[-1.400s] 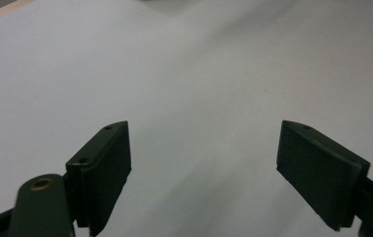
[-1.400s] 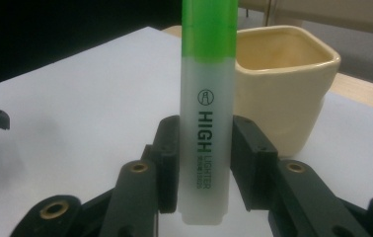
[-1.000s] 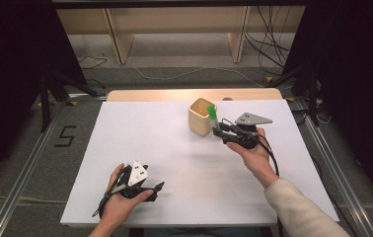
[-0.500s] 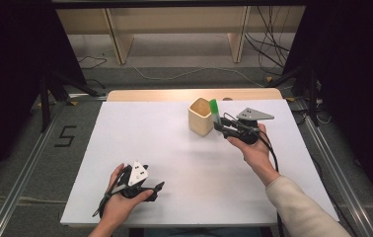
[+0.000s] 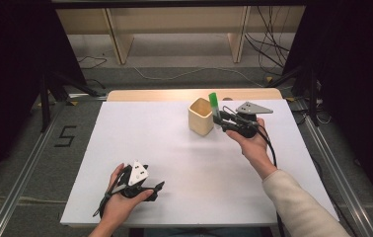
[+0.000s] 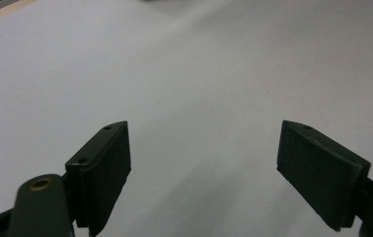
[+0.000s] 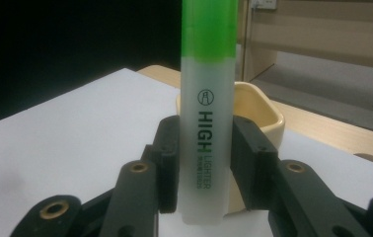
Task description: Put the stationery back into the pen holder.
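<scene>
Reads "HIGH LIGHTER" on green-capped marker, pinched upright in right gripper just right of cream cup, far right. Contents hidden. Left gripper agape, empty.

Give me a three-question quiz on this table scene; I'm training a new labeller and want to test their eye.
1. True or false: the left gripper holds the highlighter.
2. Where is the cup relative to the right gripper in the high view?
A. Just left of it
B. Just right of it
C. At the near edge of the table
3. Fill in: the highlighter's cap is coloured ____.

Key:
1. False; its jaws stand apart over bare table, and the right gripper clamps the highlighter upright.
2. A
3. Green
</scene>
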{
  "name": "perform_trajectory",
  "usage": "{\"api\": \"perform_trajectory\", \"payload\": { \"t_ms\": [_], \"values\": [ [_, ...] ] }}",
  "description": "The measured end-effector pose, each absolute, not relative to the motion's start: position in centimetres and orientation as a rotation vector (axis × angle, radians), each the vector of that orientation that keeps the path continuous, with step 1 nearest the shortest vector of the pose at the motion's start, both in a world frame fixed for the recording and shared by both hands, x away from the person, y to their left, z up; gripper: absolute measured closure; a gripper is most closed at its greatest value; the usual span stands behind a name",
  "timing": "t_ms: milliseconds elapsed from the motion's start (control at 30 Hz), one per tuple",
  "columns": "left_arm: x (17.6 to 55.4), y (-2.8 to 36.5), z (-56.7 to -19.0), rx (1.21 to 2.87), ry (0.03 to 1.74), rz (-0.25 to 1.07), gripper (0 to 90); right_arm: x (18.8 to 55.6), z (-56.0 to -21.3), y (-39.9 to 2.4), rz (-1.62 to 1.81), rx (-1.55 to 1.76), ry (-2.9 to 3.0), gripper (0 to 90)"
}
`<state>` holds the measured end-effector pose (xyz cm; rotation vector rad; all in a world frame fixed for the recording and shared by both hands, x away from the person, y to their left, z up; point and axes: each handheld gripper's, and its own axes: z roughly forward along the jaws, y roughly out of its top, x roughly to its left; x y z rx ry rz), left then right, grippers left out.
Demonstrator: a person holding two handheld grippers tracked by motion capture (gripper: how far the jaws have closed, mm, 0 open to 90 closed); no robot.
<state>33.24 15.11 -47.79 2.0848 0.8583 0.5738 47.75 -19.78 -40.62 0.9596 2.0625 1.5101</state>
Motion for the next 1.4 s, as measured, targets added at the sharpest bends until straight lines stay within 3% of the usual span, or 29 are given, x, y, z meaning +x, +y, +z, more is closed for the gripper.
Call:
{"api": "perform_trajectory", "payload": {
  "t_ms": [1400],
  "values": [
    [33.2,15.0,-47.8,2.087,0.853,0.575,20.8,51.1,-39.2,-18.2,1.499,0.979,1.991,66.1]
  ]
}}
